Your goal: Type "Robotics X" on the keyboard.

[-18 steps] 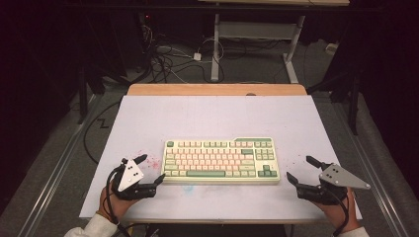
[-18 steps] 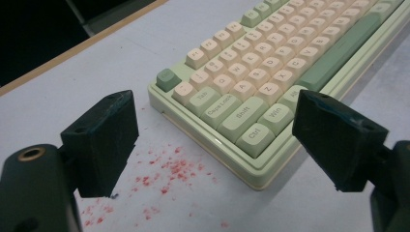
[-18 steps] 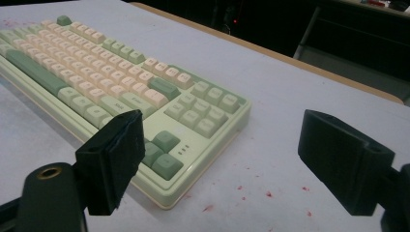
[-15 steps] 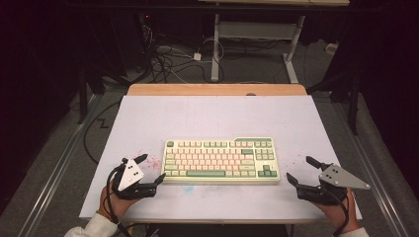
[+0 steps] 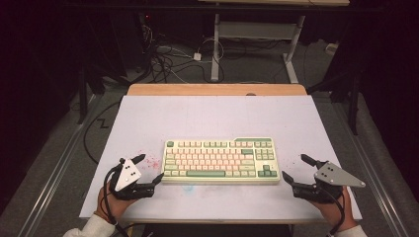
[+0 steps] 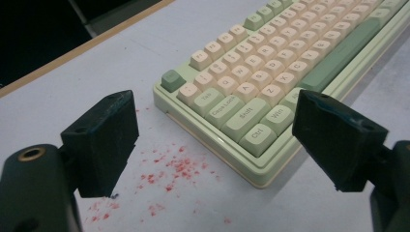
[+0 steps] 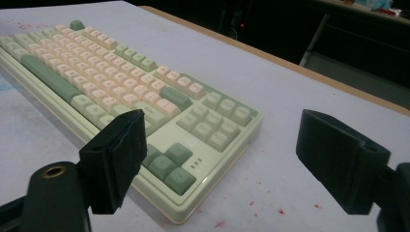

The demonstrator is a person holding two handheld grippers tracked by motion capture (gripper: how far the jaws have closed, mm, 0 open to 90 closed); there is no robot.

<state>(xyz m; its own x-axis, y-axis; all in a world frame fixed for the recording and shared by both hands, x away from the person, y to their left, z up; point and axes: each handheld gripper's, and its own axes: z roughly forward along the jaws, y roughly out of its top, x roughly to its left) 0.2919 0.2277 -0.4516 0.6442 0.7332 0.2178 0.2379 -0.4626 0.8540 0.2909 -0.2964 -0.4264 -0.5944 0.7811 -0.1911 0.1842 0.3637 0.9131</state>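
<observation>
Starting at the left: the left gripper (image 5: 147, 170) sits low by the near-left corner of the table, jaws spread wide with nothing between them, aimed at the left end of the pale green and cream mechanical keyboard (image 5: 220, 160). In the left gripper view that corner of the board sits right between the black jaws, not touching either one, with a scatter of red specks (image 6: 171, 169) on the white tabletop (image 5: 212, 116) just in front.

The keyboard itself lies flat, near the middle of the table, a bit toward the person's side, long edge square to them. Cream letter keys, sage green modifiers and spacebar, glossy light green case with rounded corners. Looks smooth and a bit slick.

Over on the right, the right gripper (image 5: 295, 170) mirrors the other one: jaws fully apart, empty, pointing at the arrow-key corner.

What could go wrong, I reckon: if both ends get pinched unevenly the board could pivot or skate on that smooth top. A jaw landing on keycaps instead of the case edge might pop one off or slip.
</observation>
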